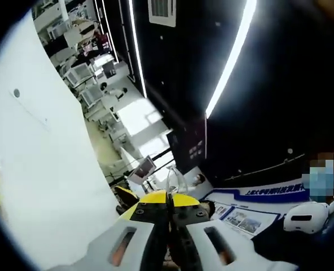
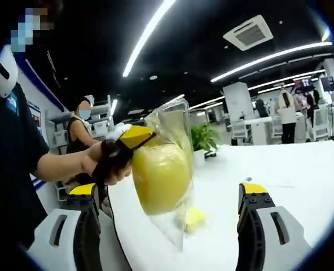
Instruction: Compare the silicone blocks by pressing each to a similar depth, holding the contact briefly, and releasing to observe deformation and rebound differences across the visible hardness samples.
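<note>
My left gripper [image 1: 167,199] points up toward the ceiling with its yellow-tipped jaws shut on the top edge of a clear plastic bag [image 1: 176,179]. In the right gripper view that left gripper [image 2: 134,136] comes in from the left, held by a hand [image 2: 93,162]. The clear bag [image 2: 172,121] hangs from it above the table. Inside the bag sits a rounded yellow silicone block [image 2: 161,175]. My right gripper [image 2: 168,191] is open wide, its jaws standing either side of the hanging bag without touching it. A small yellow piece [image 2: 195,219] lies low in the bag near the table.
A white table [image 2: 280,175] stretches ahead and to the right, with a potted plant [image 2: 203,138] at its far edge. A person in a dark vest [image 2: 79,132] stands at the back left. A white pillar [image 1: 54,169] rises on the left.
</note>
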Available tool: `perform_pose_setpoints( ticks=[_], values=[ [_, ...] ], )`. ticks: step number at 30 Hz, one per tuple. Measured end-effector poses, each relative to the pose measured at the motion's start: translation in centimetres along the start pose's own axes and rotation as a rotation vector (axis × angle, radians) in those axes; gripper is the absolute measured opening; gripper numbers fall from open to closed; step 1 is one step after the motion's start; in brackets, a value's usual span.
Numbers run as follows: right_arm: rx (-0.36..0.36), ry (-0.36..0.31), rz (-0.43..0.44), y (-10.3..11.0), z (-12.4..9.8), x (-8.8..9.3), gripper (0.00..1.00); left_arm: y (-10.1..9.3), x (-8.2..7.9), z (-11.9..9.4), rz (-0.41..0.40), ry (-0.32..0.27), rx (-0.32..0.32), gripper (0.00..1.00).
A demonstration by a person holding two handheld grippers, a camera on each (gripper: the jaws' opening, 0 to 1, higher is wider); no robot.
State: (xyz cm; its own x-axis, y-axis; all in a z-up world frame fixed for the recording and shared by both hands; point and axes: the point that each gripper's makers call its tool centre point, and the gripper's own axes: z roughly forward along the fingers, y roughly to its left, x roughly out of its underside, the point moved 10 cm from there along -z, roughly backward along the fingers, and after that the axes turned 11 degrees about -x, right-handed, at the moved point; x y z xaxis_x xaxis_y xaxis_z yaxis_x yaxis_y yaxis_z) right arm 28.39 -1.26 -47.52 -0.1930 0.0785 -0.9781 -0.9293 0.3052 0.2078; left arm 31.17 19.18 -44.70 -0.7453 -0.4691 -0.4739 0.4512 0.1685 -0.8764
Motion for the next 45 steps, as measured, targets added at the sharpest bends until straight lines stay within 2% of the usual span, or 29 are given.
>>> perform_pose_setpoints(
  ticks=[2, 10, 11, 13, 15, 21, 23, 28, 32, 34, 37, 45],
  values=[
    [0.017, -0.015, 0.008, 0.3, -1.0, 0.3, 0.96, 0.3, 0.1, -0.1, -0.015, -0.001, -0.009, 0.0],
    [0.11, 0.03, -0.001, 1.1, -5.1, 1.8, 0.96, 1.8, 0.5, 0.2, -0.038, -0.002, -0.047, 0.0],
    [0.118, 0.036, 0.002, 1.3, -5.6, 1.9, 0.94, 2.0, 0.6, 0.2, -0.04, -0.001, -0.049, 0.0],
    [0.135, 0.066, 0.016, 1.6, -6.5, 2.3, 0.89, 2.4, 0.7, 0.4, -0.051, -0.003, -0.059, 0.0],
    [0.153, 0.099, 0.016, 1.8, -7.2, 2.8, 0.89, 2.8, 0.8, 0.5, -0.059, -0.004, -0.066, 0.0],
    [0.208, 0.076, 0.027, 2.7, -9.1, 3.7, 0.89, 4.3, 1.1, 0.8, -0.108, -0.009, -0.096, 0.0],
    [0.218, 0.058, 0.057, 3.1, -9.6, 4.1, 0.92, 4.8, 1.2, 1.0, -0.118, -0.008, -0.099, 0.0],
    [0.258, 0.061, 0.072, 3.9, -11.0, 4.8, 0.92, 7.5, 1.7, 1.5, -0.162, -0.02, -0.172, 0.0],
    [0.295, 0.076, 0.08, 4.1, -11.9, 5.2, 0.92, 9.6, 2.3, 2.1, -0.188, -0.006, -0.221, 0.0],
    [0.326, 0.058, 0.097, 3.9, -12.6, 5.3, 0.96, 10.7, 2.6, 2.6, -0.194, 0.005, -0.25, 0.0],
    [0.336, 0.042, 0.121, 4.0, -13.1, 5.1, 0.96, 12.6, 3.1, 3.2, -0.199, 0.016, -0.288, 0.0],
    [0.351, 0.044, 0.108, 3.9, -13.8, 5.1, 0.93, 16.7, 3.9, 4.3, -0.239, -0.029, -0.362, 0.0]
  ],
)
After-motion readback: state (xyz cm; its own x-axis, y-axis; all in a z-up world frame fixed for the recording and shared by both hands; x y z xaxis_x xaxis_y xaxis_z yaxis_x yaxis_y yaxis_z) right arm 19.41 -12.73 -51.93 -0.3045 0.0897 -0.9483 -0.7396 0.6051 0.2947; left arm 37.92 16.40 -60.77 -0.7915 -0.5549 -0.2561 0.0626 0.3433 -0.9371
